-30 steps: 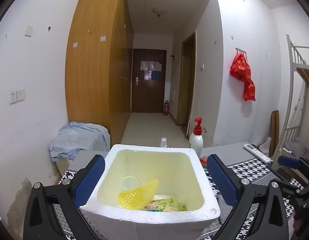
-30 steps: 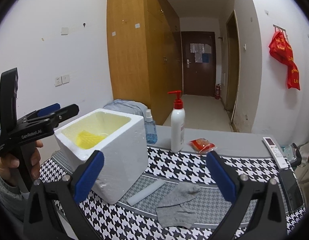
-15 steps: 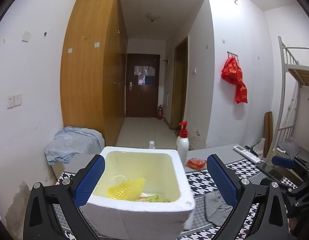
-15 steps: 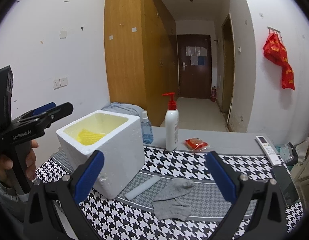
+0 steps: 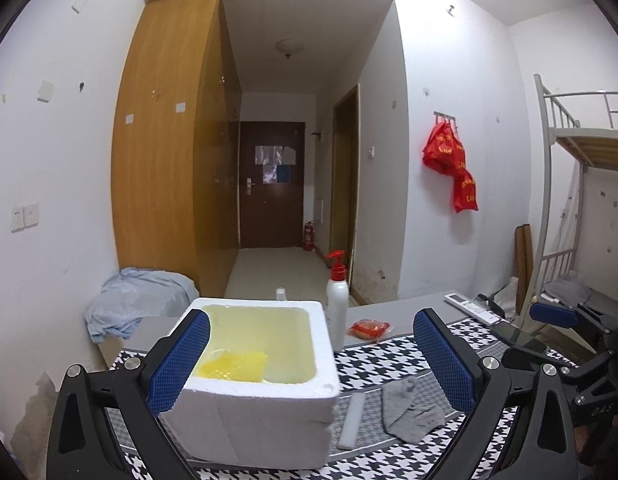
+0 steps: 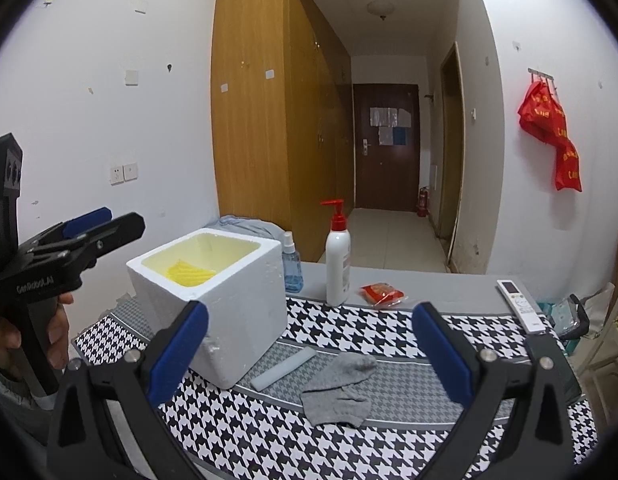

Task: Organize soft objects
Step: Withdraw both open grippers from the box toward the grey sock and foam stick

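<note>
A white foam box (image 5: 253,408) (image 6: 233,320) stands on the houndstooth cloth; a yellow mesh piece (image 5: 237,365) (image 6: 191,274) lies inside it. A grey sock (image 5: 409,408) (image 6: 341,388) lies on the cloth to the right of the box, next to a white foam strip (image 5: 351,420) (image 6: 285,368). My left gripper (image 5: 309,360) is open and empty, held back from and above the box. My right gripper (image 6: 309,352) is open and empty, above the cloth near the sock.
A pump bottle (image 6: 337,264), a blue spray bottle (image 6: 292,264), a red snack packet (image 6: 383,294) and a remote (image 6: 519,304) sit along the table's far side. A phone (image 5: 519,338) lies at the right. A blue cloth heap (image 5: 137,304) lies beyond the table's left end.
The left gripper has pulled back and up from the box, so the sock and strip came into its view. The right gripper has drawn back slightly. Both stay open.
</note>
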### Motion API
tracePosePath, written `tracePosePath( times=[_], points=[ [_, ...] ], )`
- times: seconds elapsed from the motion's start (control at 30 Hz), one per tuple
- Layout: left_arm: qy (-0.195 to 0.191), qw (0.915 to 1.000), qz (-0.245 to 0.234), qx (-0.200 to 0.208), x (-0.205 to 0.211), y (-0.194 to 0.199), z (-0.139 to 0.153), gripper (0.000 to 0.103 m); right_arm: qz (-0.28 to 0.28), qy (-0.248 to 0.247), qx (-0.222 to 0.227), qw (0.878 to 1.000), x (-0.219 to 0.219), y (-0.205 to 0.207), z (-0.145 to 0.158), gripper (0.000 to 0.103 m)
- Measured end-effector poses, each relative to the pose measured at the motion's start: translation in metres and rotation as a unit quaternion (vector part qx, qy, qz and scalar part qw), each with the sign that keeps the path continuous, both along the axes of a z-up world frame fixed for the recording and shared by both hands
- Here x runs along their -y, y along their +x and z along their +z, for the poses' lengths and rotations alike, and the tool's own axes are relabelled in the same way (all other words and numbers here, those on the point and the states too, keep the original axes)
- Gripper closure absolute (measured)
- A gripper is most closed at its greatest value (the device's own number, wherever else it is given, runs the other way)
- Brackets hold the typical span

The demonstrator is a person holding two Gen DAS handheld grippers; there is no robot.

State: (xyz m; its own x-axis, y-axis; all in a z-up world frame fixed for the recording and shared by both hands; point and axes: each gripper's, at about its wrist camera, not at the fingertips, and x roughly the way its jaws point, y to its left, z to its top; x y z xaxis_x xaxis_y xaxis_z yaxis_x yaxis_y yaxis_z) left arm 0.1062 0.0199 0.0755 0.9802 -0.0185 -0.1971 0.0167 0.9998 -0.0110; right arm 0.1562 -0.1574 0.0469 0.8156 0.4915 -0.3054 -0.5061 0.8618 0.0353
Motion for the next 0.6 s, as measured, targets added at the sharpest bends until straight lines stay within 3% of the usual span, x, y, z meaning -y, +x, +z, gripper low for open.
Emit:
tracePosePath(
  times=[0.6],
  points=[
    [-0.001, 0.9997, -0.022, 0.011, 0.014, -0.029, -0.024, 0.001, -0.002, -0.006, 0.017, 1.000, 0.005, -0.021, -0.011, 0.000]
  ],
)
